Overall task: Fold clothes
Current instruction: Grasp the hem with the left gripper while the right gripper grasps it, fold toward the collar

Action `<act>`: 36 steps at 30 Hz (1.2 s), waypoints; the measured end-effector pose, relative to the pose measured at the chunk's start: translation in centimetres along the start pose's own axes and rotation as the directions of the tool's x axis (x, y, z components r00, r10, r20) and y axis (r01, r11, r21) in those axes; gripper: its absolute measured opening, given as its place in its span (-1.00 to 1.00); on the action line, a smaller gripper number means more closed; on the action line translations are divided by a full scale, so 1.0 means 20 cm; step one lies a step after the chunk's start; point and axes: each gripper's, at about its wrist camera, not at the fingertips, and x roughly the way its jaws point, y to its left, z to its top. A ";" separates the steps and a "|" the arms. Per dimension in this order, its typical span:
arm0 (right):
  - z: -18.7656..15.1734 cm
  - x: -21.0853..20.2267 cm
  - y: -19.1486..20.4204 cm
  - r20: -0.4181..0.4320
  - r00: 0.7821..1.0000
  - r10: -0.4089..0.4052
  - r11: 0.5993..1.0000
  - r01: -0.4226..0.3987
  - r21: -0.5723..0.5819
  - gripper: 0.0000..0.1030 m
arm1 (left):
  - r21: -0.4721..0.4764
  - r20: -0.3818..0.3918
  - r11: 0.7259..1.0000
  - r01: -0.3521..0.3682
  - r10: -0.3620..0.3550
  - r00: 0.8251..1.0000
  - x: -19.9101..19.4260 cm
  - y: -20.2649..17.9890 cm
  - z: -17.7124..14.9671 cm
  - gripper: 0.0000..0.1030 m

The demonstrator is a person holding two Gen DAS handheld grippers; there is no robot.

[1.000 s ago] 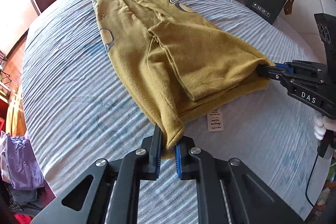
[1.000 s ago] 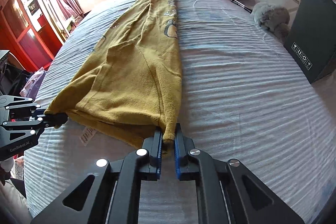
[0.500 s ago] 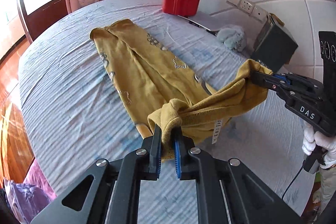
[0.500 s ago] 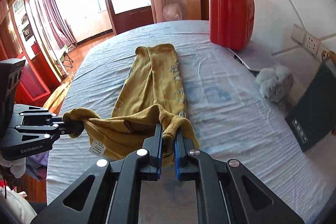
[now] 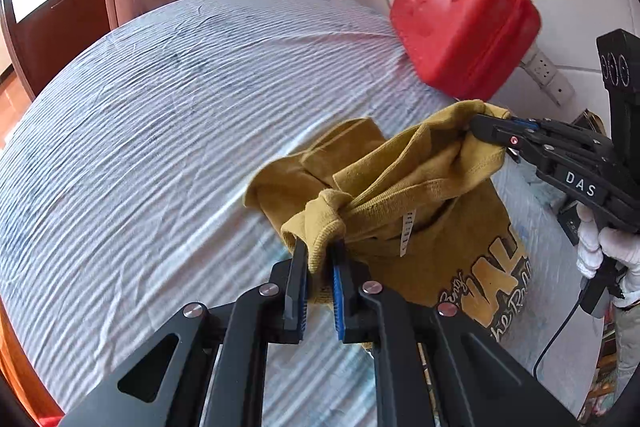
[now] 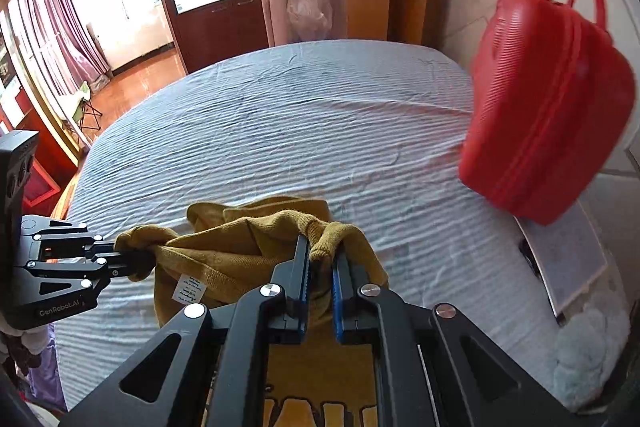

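A mustard-yellow garment [image 5: 432,195] with printed lettering lies on the striped bed sheet [image 5: 160,147], its near hem lifted and carried over the far part. My left gripper [image 5: 319,259] is shut on one hem corner. My right gripper [image 6: 320,259] is shut on the other corner of the garment [image 6: 240,251]. Each gripper shows in the other's view: the right one [image 5: 486,125] at the right, the left one [image 6: 132,261] at the left. A white care label [image 5: 407,233] hangs from the raised hem.
A red hard-shell case [image 5: 460,27] stands at the far right of the bed, against the tiled wall. A flat white device [image 6: 560,259] and a grey fluffy item [image 6: 588,351] lie at the right edge. Curtains and a wooden door are beyond the bed.
Both grippers have lifted the hem off the sheet and carried it forward over the garment toward the far end. The garment now appears doubled over and much shorter.
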 end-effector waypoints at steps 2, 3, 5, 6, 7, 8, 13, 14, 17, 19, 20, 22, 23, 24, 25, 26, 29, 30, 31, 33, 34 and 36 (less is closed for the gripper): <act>0.07 0.14 -0.01 -0.031 1.000 0.001 1.000 0.000 0.032 -0.77 | -0.027 -0.017 1.000 -0.013 0.012 1.000 0.08 0.08 0.05 -0.67; 0.09 0.20 -0.02 -0.043 0.999 0.000 0.999 0.002 0.055 -0.63 | -0.031 -0.023 0.999 -0.026 0.025 0.999 0.10 0.11 0.06 -0.29; 0.10 0.23 -0.05 -0.048 0.999 -0.015 0.994 0.020 0.111 0.25 | -0.025 -0.013 0.999 -0.031 0.031 0.999 0.09 0.16 0.07 0.23; 0.10 0.22 -0.07 -0.039 0.999 -0.012 0.991 0.017 0.136 0.24 | -0.017 -0.002 0.999 -0.028 0.027 1.000 0.06 0.17 0.08 0.24; 0.07 0.19 -0.09 -0.041 0.999 -0.012 0.988 0.018 0.152 0.23 | -0.007 0.010 1.000 -0.022 0.022 1.000 0.04 0.18 0.08 0.24; 0.04 0.15 -0.10 -0.044 0.999 -0.021 0.986 0.028 0.164 0.23 | 0.013 0.025 1.000 -0.011 0.010 1.000 0.00 0.17 0.07 0.24; -0.27 -0.12 -0.13 -0.088 0.995 -0.047 0.967 0.067 0.245 -0.02 | 0.155 0.060 0.988 -0.016 0.006 0.998 -0.05 0.04 0.03 0.24; -0.35 -0.16 -0.13 -0.101 0.994 -0.047 0.963 0.072 0.259 -0.12 | 0.161 0.058 0.987 -0.001 -0.009 0.998 -0.04 0.02 0.02 0.24; -0.53 -0.22 -0.09 -0.132 0.991 -0.002 0.961 0.039 0.275 -0.20 | 0.181 0.052 0.983 0.036 -0.047 0.998 0.00 -0.05 0.01 0.10; -0.65 -0.25 -0.06 -0.152 0.988 0.028 0.959 0.016 0.284 -0.20 | 0.187 0.028 0.982 0.018 -0.023 0.999 0.07 -0.07 0.03 -0.23; -0.68 -0.24 -0.04 -0.148 0.988 0.043 0.961 0.000 0.275 -0.20 | 0.182 0.011 0.983 0.006 -0.008 1.000 0.12 -0.07 0.03 -0.31; -0.72 -0.21 0.00 -0.148 0.986 0.075 0.963 -0.033 0.267 -0.20 | 0.158 -0.023 0.986 -0.054 0.058 0.998 0.22 -0.02 0.04 -0.59; -0.73 -0.18 0.01 -0.151 0.985 0.083 0.961 -0.039 0.273 -0.20 | 0.148 -0.033 0.986 -0.075 0.081 0.996 0.26 0.00 0.04 -0.61; -0.76 -0.16 -0.01 -0.174 0.982 0.070 0.960 -0.018 0.280 -0.23 | 0.144 -0.024 0.987 -0.071 0.075 0.997 0.27 0.02 0.04 -0.61; -0.78 -0.14 -0.02 -0.197 0.979 0.056 0.958 0.003 0.286 -0.33 | 0.149 -0.024 0.986 -0.081 0.086 0.996 0.27 0.02 0.04 -0.61; -0.81 -0.12 -0.04 -0.219 0.975 0.045 0.955 0.022 0.295 -0.49 | 0.152 -0.026 0.984 -0.095 0.101 0.995 0.27 0.01 0.04 -0.61; -0.88 -0.19 -0.13 -0.198 0.976 0.090 0.922 -0.007 0.386 -0.62 | 0.160 -0.031 0.979 -0.124 0.130 0.991 0.24 0.01 0.02 -0.61; -0.88 -0.24 -0.14 -0.179 0.981 0.077 0.922 -0.002 0.386 -0.62 | 0.159 -0.027 0.982 -0.104 0.110 0.994 0.21 0.00 0.01 -0.61; -0.88 -0.29 -0.15 -0.160 0.985 0.063 0.923 0.004 0.386 -0.62 | 0.159 -0.023 0.984 -0.084 0.089 0.996 0.18 -0.01 0.00 -0.59; -0.86 -0.35 -0.16 -0.110 0.994 0.025 0.926 0.019 0.378 -0.61 | 0.158 -0.015 0.986 -0.045 0.048 0.999 0.11 -0.02 -0.03 -0.58; -0.85 -0.34 -0.18 -0.101 0.995 0.020 0.920 0.021 0.391 -0.61 | 0.158 -0.011 0.987 -0.025 0.027 1.000 0.08 -0.03 -0.04 -0.53; -0.83 -0.30 -0.21 -0.095 0.995 0.009 0.911 0.031 0.410 -0.60 | 0.189 -0.005 0.982 -0.010 0.011 1.000 0.04 -0.08 -0.07 -0.45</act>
